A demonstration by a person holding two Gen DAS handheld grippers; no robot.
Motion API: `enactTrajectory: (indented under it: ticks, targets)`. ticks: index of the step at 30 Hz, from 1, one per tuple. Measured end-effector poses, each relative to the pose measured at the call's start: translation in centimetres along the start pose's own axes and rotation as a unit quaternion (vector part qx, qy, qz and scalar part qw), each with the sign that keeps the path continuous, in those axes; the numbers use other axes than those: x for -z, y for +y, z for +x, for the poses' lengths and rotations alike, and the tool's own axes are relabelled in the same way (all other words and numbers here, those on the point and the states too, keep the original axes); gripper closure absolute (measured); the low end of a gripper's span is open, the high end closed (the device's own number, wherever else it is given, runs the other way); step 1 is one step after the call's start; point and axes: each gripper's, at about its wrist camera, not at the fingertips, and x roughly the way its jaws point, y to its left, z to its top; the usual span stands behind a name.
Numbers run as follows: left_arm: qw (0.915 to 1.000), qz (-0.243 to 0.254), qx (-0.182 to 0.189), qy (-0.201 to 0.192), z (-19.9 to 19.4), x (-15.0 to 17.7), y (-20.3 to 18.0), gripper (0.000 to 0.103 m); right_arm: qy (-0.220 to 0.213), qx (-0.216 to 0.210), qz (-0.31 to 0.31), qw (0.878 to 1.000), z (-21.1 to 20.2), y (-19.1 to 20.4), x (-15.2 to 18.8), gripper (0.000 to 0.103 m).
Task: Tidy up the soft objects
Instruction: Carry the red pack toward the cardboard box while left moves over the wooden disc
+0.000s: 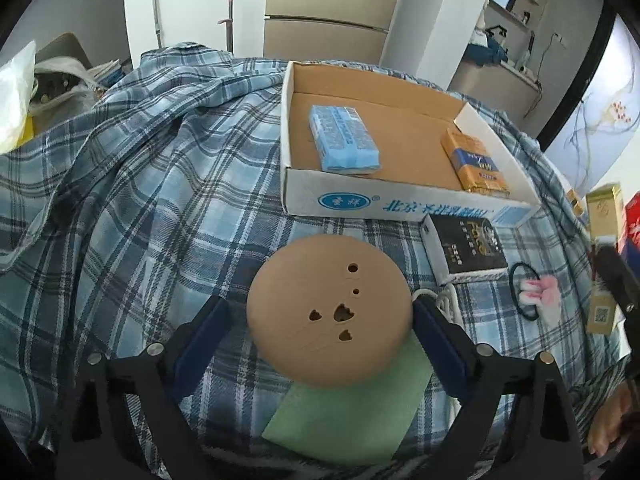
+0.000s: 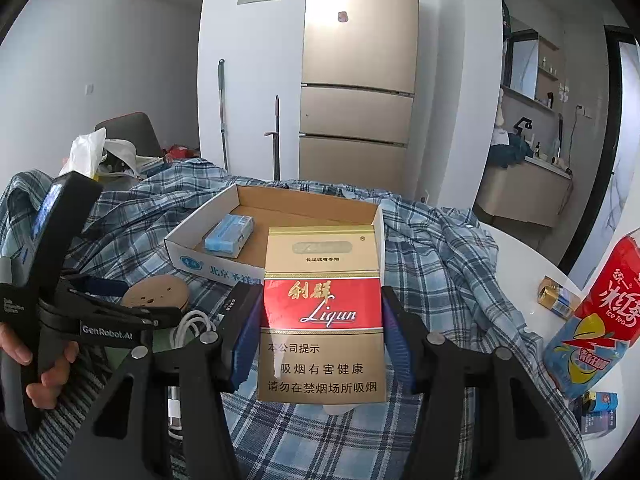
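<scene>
A tan round pad (image 1: 330,312) with small heart-shaped holes lies on a green cloth (image 1: 352,412), over the plaid-covered table. My left gripper (image 1: 320,306) straddles it. The right pad sits at the disc's edge, the left pad stands a little off it, so the jaws are open. My right gripper (image 2: 320,294) is shut on a red and gold cigarette pack (image 2: 322,320), held upright in front of the open cardboard box (image 2: 208,264). The box holds a blue tissue pack (image 1: 344,140) and an orange pack (image 1: 476,164).
A blue plaid shirt (image 1: 140,200) covers the table. A black and white box (image 1: 468,248), a black hair tie with a pink charm (image 1: 536,294) and a white cable (image 1: 446,300) lie near the disc. An ice tea carton (image 2: 592,320) and small packs (image 2: 558,300) stand at the right.
</scene>
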Motion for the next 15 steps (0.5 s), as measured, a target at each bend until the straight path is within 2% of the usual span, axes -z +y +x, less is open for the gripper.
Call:
enactTrajectory:
  ticks: [4,9,13,15]
  targets:
    - [0.9998,-0.015,0.009,0.012,0.3,0.0,0.5,0.008,-0.002,0.000,-0.002,1.000,0.0,0.0,0.0,0.048]
    - [0.9998,0.002,-0.008,0.016,0.5,0.1,-0.2,0.009,0.001,-0.001,-0.001,1.000,0.0,0.1,0.0,0.048]
    - [0.9999,0.011,-0.007,0.010,0.4,0.1,-0.5,0.018,0.002,0.000,-0.001,1.000,0.0,0.1,0.0,0.048]
    - [0.9998,0.015,-0.013,0.002,0.2,0.2,-0.7,0.019,0.001,0.002,-0.005,1.000,0.0,0.2,0.0,0.048]
